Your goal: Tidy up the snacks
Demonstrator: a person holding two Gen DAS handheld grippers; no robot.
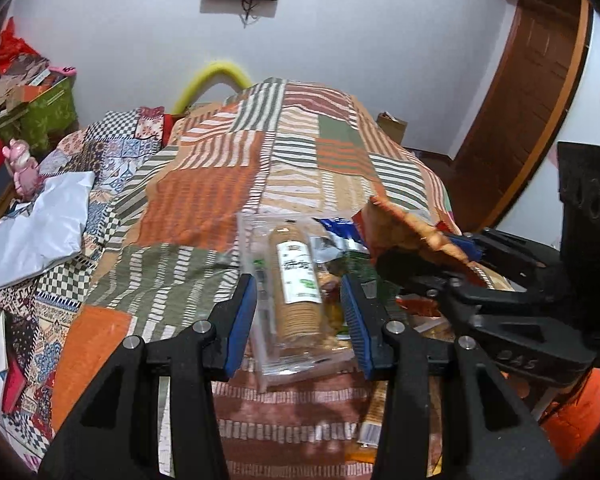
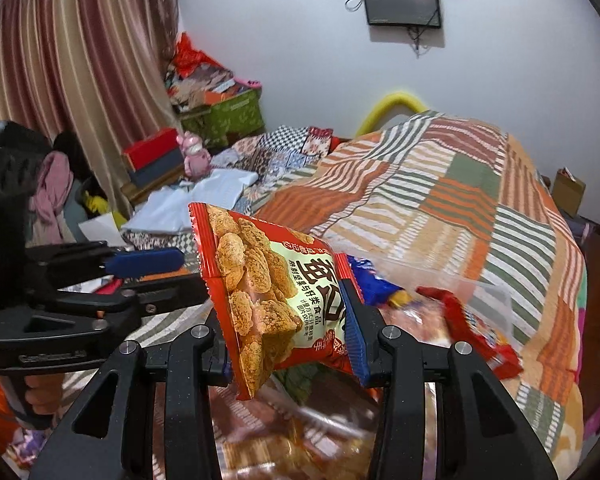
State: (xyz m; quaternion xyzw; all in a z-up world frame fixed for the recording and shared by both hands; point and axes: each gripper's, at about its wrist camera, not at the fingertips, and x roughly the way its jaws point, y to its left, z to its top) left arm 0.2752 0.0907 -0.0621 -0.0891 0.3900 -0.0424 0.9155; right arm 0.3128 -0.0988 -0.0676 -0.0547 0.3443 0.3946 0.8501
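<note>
Where the right wrist view fills its middle with a red snack bag (image 2: 272, 300), the left wrist view catches the same bag (image 1: 412, 228) only from the side, as a crinkled orange-and-red edge held off to the right above the bed. The right gripper (image 2: 290, 320) has its blue-padded fingers (image 2: 356, 332) clamped on that bag, which hangs tilted in the air; its glossy foil front shows browned, knobbly nuggets and large Chinese characters that I cannot make out with certainty. Only the left wrist view shows a clear plastic sleeve of round tan biscuits (image 1: 296, 288) with a white label whose print is too small to read. It lies on the quilt (image 1: 204, 184), seen between the left gripper (image 1: 300, 312) fingers. Whether they touch the sleeve cannot be told. Beside the sleeve sits a heap of other packets (image 1: 340, 240), blue, silver and green. The right wrist view adds a red wrapper (image 2: 472, 328) and a blue one (image 2: 374, 284) there, blurred. The quilt is a soft patchwork of striped orange, green and cream squares. On the white wall hangs a dark flat screen (image 2: 402, 0).
</note>
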